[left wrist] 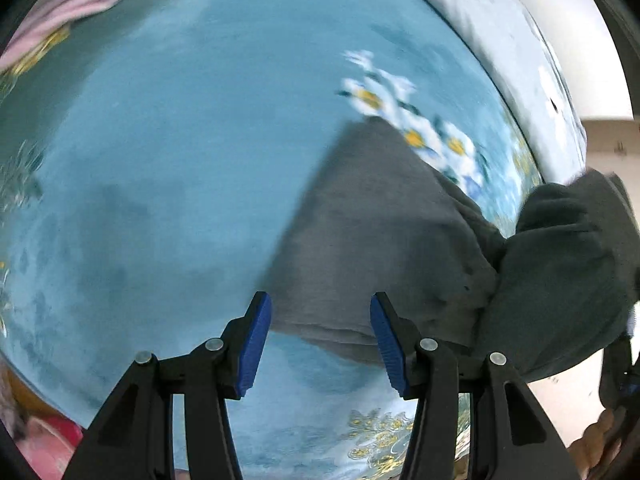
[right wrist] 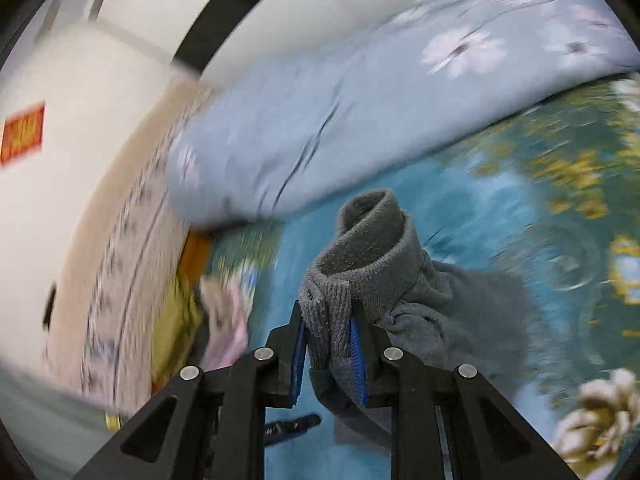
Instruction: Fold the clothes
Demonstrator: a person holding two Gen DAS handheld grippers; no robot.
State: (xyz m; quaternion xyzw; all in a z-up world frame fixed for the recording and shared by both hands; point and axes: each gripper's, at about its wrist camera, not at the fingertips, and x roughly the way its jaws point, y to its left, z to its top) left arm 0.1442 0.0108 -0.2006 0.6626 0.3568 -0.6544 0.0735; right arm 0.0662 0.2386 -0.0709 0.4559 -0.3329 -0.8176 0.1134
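Your right hand-held gripper (right wrist: 329, 344) pinches the soft grey knit garment (left wrist: 384, 240) by its ribbed cuff above the teal floral bedspread (left wrist: 160, 160); your left hand-held gripper (left wrist: 320, 340) gapes wide and empty. It's limp and light, so grab an edge.

Both views motion-blurred, esp right wrist bg; soft even daylight, dim shadows on blue bedsheet (left wrist: 160, 160), heavy fisheye warp w/ black corners

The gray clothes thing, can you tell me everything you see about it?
The gray garment looks like soft, fleecy knit with a ribbed cuff. The right tongs are shut on that bunched cuff and lift it, while the rest drapes down onto the blue flowered bedspread. The left tongs are open over its flat part.
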